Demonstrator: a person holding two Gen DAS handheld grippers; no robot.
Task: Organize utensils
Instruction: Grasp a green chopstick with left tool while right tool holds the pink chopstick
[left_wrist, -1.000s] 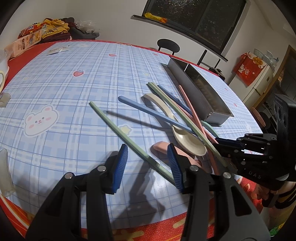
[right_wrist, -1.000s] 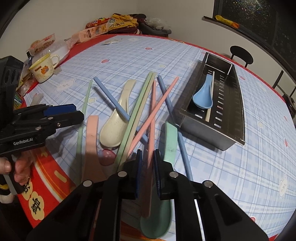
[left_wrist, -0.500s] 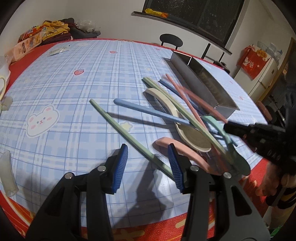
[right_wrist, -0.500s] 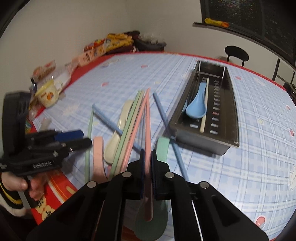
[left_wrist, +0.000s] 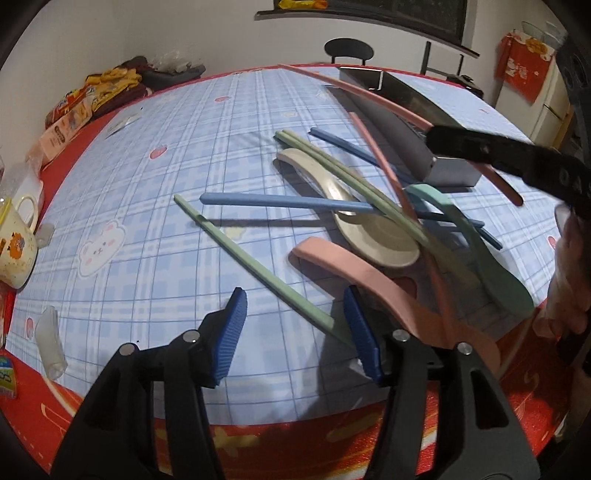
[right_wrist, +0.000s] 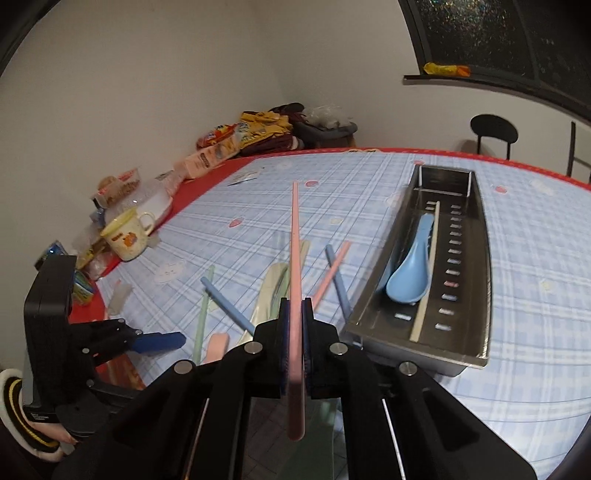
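A white-walled room with a dark window holds a table covered in a blue plaid cloth with a red border. Toward its far right side lies a long steel tray, holding a light blue spoon and a cream chopstick laid lengthwise just beside it.

In front of the tray a loose heap of utensils lies on the cloth: a cream spoon with a blue chopstick crossing its handle, a pair of green chopsticks slanting over its bowl, a mint green spoon to the right, a pink spoon nearest the table edge, and a single green chopstick lying apart to the left. A yellow mug stands at the left edge among snack packets.

The right hand-held gripper is clenched on a pink chopstick, which it holds up off the table, the tip pointing away over the cloth. The left hand-held gripper is released, its jaws having just been opening; it hangs over the near end of the single green chopstick, which runs between the blue pads without being pressed.
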